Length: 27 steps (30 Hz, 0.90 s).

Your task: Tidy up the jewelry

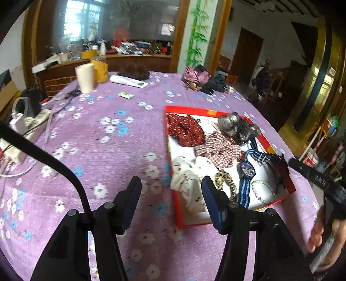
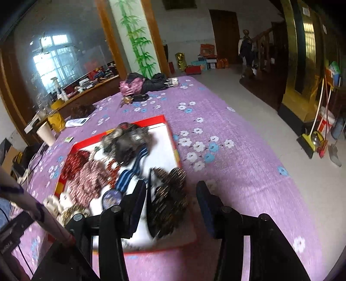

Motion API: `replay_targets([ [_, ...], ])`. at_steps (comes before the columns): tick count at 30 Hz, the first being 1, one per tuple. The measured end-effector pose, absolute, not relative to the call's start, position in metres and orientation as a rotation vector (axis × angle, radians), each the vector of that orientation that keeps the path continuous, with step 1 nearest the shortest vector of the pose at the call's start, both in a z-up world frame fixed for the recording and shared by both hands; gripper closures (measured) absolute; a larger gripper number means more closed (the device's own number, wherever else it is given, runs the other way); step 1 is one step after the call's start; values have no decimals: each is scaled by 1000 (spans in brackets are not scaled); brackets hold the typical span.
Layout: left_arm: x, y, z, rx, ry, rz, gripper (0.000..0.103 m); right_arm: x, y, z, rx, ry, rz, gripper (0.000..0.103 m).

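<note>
Both grippers are hanging open, gripping nothing: left gripper over the tray's near-left corner, right gripper over a dark spiky hair clip. Watch, bead bracelet and scrunchies are piling up at 1 o'clock. Probably risky: closing now could be snagging neighbouring pieces, since everything's overlapping.

- Soft daylight fills the room; the brightest patch is a window reflected in the hazy mirror.
- Shadows on the purple cloth are faint and diffuse.
- The gold panel carries mild glare.
- Fisheye bending curves the edges, with black corners.
- The right wrist view is motion-smeared, especially the sequined piece; the left wrist view is sharper.
</note>
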State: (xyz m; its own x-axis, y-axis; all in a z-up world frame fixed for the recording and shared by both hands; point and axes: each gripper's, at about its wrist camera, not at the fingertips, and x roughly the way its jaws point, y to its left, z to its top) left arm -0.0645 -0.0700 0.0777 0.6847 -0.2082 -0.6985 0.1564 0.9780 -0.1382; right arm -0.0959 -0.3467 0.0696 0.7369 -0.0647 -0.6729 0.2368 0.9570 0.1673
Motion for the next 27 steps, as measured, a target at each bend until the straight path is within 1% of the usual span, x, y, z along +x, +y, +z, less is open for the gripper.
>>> replay_targets([
  [4,-82,-64,85,-33,726,-135,44,-116,-323,75,199,689,-163,46],
  [7,-94,-62,91,-14,676,-102,35,-127,-312,76,185,678,-159,46],
  [9,-103,-60,96,-6,636,-82,27,-133,-305,75,178,678,-159,46],
  [13,-120,-61,104,41,551,-15,18,-146,-294,75,154,668,-164,46],
  [15,-128,-62,109,68,504,19,11,-152,-289,76,145,661,-161,46],
  [18,-140,-61,116,87,441,78,5,-159,-282,78,127,654,-160,46],
  [23,-159,-54,128,72,353,124,0,-166,-275,77,109,653,-160,45],
  [27,-163,-52,129,71,366,142,0,-170,-270,76,102,654,-153,45],
])
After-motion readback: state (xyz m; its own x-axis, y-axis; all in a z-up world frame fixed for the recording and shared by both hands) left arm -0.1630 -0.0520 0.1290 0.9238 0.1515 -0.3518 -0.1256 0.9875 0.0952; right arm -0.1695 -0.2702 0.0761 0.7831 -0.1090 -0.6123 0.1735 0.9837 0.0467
